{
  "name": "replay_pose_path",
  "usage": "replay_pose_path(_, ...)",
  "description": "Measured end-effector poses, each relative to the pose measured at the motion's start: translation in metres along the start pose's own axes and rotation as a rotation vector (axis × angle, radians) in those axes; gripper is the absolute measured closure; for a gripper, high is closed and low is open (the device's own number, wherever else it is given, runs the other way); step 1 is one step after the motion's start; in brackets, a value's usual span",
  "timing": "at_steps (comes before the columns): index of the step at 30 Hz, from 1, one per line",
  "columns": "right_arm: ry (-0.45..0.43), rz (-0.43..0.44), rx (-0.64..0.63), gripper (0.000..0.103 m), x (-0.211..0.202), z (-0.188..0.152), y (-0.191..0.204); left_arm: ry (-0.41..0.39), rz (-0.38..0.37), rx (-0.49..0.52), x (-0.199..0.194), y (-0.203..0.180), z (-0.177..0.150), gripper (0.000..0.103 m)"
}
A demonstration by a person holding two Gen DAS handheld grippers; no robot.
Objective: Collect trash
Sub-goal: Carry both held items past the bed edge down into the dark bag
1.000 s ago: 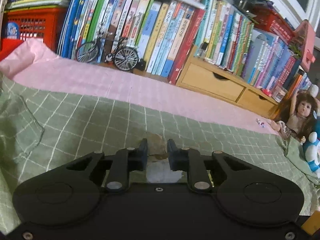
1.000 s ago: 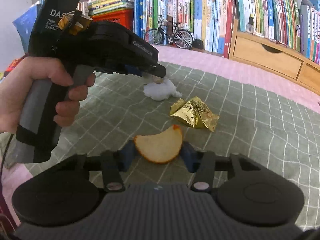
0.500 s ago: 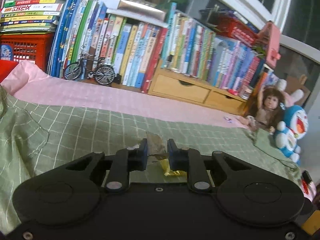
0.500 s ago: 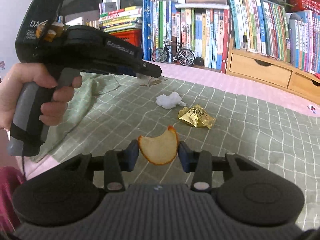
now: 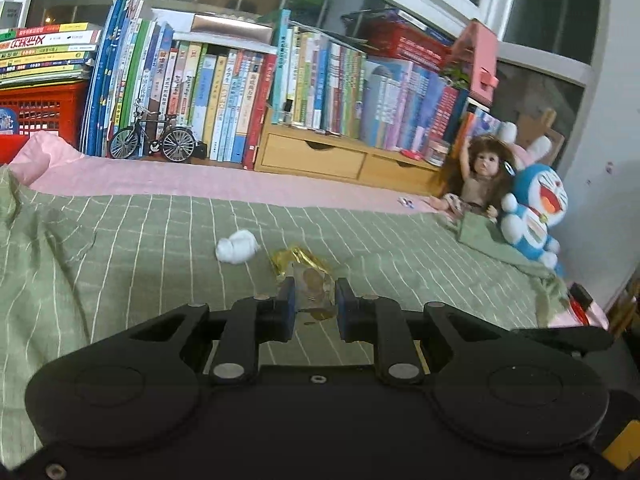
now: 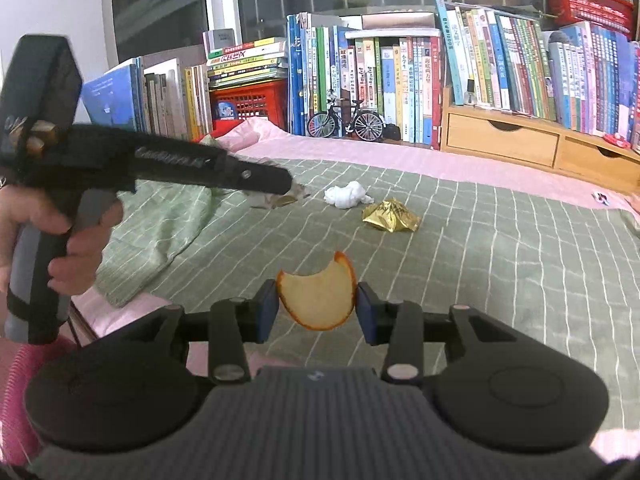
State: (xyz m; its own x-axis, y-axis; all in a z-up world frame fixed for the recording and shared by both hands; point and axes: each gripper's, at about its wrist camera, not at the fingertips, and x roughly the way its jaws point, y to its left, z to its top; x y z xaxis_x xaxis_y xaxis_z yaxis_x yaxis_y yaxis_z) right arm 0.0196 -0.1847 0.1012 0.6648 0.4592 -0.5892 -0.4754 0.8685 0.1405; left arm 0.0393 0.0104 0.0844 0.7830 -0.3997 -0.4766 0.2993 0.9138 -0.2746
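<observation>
My right gripper (image 6: 316,306) is shut on a curved piece of orange peel (image 6: 318,300), held above the green checked blanket (image 6: 500,264). My left gripper (image 5: 314,292) is shut on a clear plastic wrapper with brown stains (image 5: 314,282); in the right wrist view the same left gripper (image 6: 286,190) hangs at the left, gripped by a hand (image 6: 76,240), with the wrapper (image 6: 280,199) at its tip. A crumpled white tissue (image 6: 347,195) and a gold foil wrapper (image 6: 390,216) lie on the blanket; the tissue (image 5: 237,246) and the foil (image 5: 296,261) also show in the left wrist view.
A row of books (image 6: 400,84), a model bicycle (image 6: 346,122), a red crate (image 6: 250,102) and wooden drawers (image 6: 504,140) line the far edge. A doll (image 5: 476,176) and a blue plush toy (image 5: 534,210) sit at the right. The pink sheet (image 5: 200,184) borders the blanket.
Both grippers have risen and pulled back from the blanket with their pieces. The tissue and foil wrapper now lie farther off and show in the left wrist view.
</observation>
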Motion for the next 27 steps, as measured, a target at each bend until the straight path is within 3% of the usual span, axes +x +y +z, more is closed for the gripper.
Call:
replay_pose_path(8,-0.012,-0.001,0.044,0.058,-0.026,-0.023,0.005,0.021,0.035,0.090,-0.032,-0.024,-0.036,0.084)
replay_pose_path(16,0.000,-0.004,0.071,0.058,-0.047,-0.045,0.012,0.048,0.030,0.107,-0.052,-0.035,-0.067,0.084)
replay_pose_path(27,0.076,0.004,0.102,0.057,-0.057,-0.082,0.019,0.149,0.053,0.117,-0.065,-0.044,-0.119,0.084)
